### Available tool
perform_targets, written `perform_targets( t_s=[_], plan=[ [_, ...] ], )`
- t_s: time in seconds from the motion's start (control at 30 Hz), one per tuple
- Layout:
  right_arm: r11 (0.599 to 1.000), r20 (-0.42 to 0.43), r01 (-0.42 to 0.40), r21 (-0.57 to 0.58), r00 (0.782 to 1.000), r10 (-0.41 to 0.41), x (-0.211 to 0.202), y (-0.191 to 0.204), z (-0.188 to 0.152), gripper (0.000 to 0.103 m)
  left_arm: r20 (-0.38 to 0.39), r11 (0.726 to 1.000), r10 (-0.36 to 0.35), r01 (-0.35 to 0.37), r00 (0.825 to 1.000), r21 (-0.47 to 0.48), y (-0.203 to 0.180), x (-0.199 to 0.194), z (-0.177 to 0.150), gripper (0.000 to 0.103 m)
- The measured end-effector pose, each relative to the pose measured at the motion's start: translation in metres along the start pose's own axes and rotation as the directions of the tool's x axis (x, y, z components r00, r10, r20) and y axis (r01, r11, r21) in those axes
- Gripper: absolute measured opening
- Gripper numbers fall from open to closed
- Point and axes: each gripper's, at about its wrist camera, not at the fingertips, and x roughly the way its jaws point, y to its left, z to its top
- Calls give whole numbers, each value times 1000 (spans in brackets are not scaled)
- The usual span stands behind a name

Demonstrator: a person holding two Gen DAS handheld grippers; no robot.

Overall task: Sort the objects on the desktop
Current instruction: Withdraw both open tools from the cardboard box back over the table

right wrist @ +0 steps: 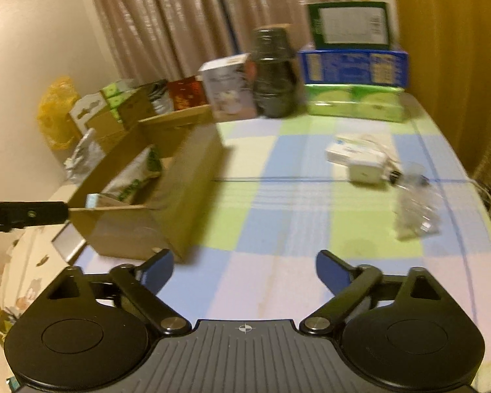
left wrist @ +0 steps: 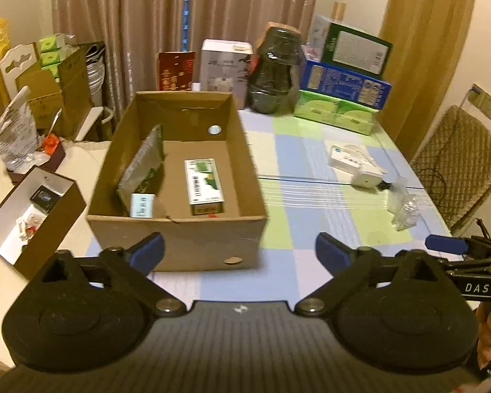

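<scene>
Ahead of the left gripper (left wrist: 240, 250), just past its left fingertip, an open cardboard box (left wrist: 180, 239) is seen on the checked tablecloth (left wrist: 278, 196). Inside the box a green and white carton (left wrist: 203, 186) is laid flat, a grey-green pouch (left wrist: 144, 167) is leaned against the left wall, and a small pale blue box (left wrist: 142, 205) is stood at the near wall. The left gripper's fingers are spread wide, with nothing between them.

Beyond the right fingertip of the right gripper (right wrist: 244, 273), well apart from it, a small white packet (right wrist: 343, 154) and a white square block (right wrist: 366, 172) are found touching each other; beside them a crumpled clear plastic bag (right wrist: 415, 209) is spread on the cloth. The right gripper's fingers are likewise held wide apart and empty, over bare tablecloth.

Farther off, along the far edge of the table, a dark wrapped jar (left wrist: 275, 75), a white carton (left wrist: 224, 65) and a stack of green, blue and dark green boxes (left wrist: 343, 88) are ranged before the curtains (left wrist: 147, 16). Left of the left fingers, off the cloth, a white-lined open box (left wrist: 32, 209) of small items is seen. At the right edge of the left view, the other gripper's blue fingertip and part of a hand are visible.
</scene>
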Motion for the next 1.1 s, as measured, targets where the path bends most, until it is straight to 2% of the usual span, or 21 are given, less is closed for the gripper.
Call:
perform_targets(
  t_s=[0.07,0.57,0.83,1.1],
  plan=[
    [999,5,28,19,1000,-28,-8,-13,-5,101,7,1000,-9,9,1000,8,-10,-1,-4,102],
    [975,30,148,164,988,-155,-55,-97,-29,101,-21,985,-109,111,994,132,-101,18,-21,102],
    [965,32,173,196,983,-182,-62,-116,-35,101,-51,974,-140,146,989,172,-131,32,-27,102],
    [959,30,188,214,980,-199,-64,-127,-37,101,-68,971,-152,162,986,179,-141,42,-30,102]
  ],
)
